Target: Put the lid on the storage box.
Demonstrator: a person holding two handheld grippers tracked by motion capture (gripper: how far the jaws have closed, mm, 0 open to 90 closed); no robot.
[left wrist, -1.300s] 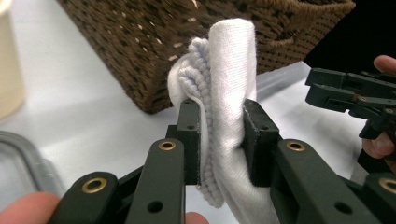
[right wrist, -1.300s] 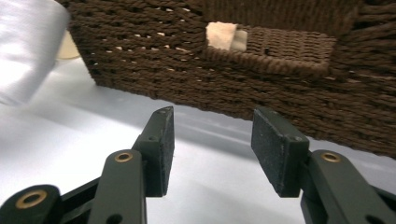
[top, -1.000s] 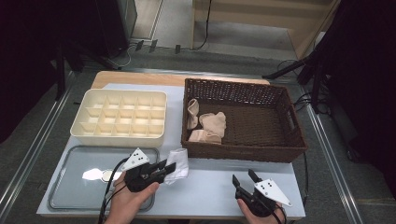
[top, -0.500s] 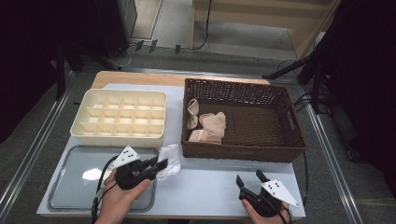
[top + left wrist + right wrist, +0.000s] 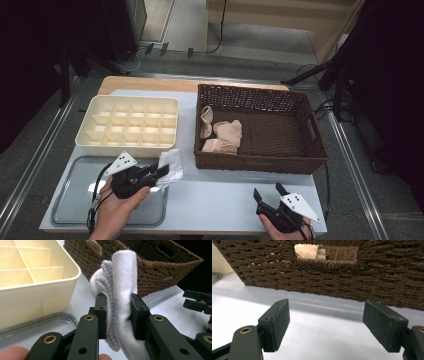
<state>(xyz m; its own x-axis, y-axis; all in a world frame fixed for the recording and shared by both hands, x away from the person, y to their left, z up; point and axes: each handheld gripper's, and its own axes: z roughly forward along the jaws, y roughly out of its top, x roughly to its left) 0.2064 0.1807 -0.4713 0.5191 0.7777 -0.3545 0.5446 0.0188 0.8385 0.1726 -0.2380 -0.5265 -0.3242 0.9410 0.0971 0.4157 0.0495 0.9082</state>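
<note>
My left claw [image 5: 117, 312] pinches a folded white knitted cloth [image 5: 120, 290], lifted over the grey metal tray's [image 5: 70, 210] right edge, just beside the cream plastic divided box [image 5: 129, 125]. My right claw [image 5: 325, 325] gapes wide, empty, facing the brown wicker basket [image 5: 337, 282].

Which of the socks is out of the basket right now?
The white sock, clamped in the left claw above the tray's right end. The three beige socks lie inside the wicker basket, near its left wall.
</note>
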